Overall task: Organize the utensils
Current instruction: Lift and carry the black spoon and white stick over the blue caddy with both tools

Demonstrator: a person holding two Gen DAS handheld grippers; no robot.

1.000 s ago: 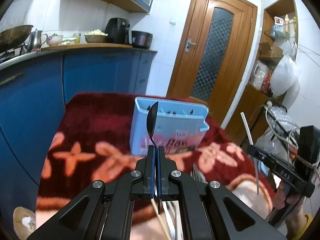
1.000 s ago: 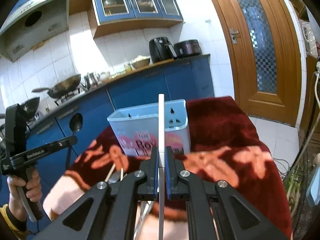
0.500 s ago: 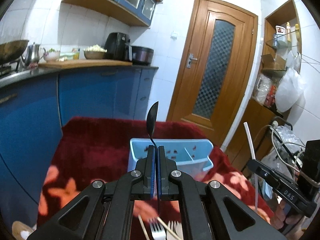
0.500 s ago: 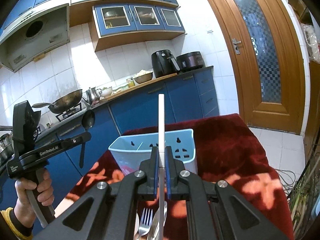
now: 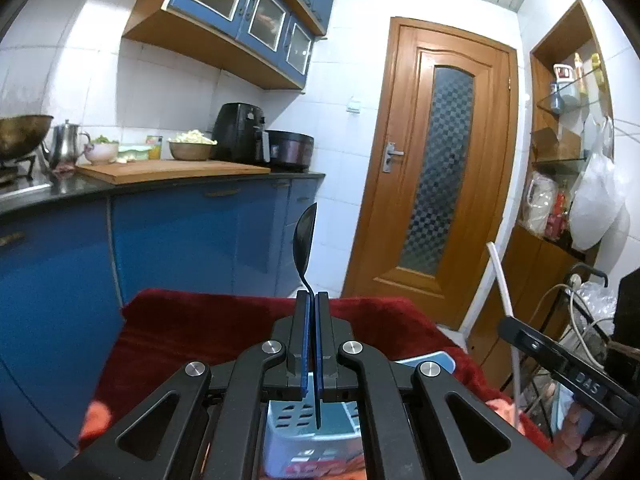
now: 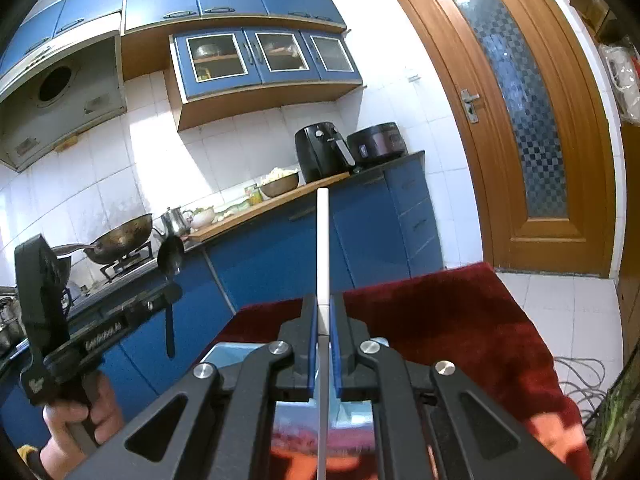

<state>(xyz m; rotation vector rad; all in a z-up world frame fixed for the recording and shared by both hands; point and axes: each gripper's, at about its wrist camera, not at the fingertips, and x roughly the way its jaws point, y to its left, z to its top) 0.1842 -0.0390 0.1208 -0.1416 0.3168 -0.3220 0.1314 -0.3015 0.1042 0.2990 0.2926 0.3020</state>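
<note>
We held two utensils upright above the holder (image 5: pixel 308 432) — a pale-blue box on the red cloth (image 5: pixel 208 332). Our left gripper (image 5: pixel 312 300) was clamped on a dark spoon (image 5: pixel 303 240), bowl up, handle hanging below the jaws over the holder. Our right gripper (image 6: pixel 323 304) was clamped on a white chopstick (image 6: pixel 322 240) — likewise vertical, above the holder's rim.

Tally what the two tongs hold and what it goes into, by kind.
Spoon: 1, in the left tongs
White stick: 1, in the right tongs
Blue box: 1, on the red blanket
Total: 3
</note>
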